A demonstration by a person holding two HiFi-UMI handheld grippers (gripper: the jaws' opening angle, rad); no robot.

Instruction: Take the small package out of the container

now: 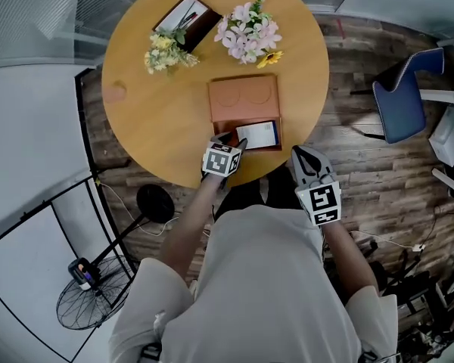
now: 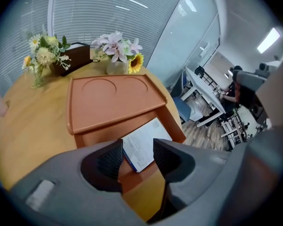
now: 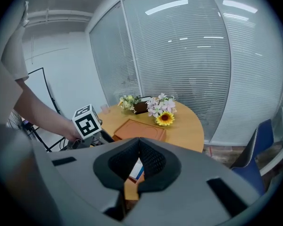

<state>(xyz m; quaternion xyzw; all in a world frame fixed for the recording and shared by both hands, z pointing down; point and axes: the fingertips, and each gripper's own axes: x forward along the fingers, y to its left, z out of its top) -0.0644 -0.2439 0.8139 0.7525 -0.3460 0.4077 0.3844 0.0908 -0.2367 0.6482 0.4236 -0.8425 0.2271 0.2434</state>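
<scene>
one pair released, one pair clenched
left tongs (image 2: 137, 150) stand released above the small package (image 2: 146, 142), pads off it; it lies in the uncovered near end of the container (image 2: 113, 102), by the desk's (image 1: 151, 119) near edge; right tongs (image 3: 137, 149) clenched shut.

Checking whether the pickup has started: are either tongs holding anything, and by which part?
Nothing is held. The left tongs are open, not touching the white package in the orange box; the right tongs are shut, empty.

Left claw (image 2: 137, 147) spread, tilted down, right claw (image 3: 139, 142) closed
</scene>
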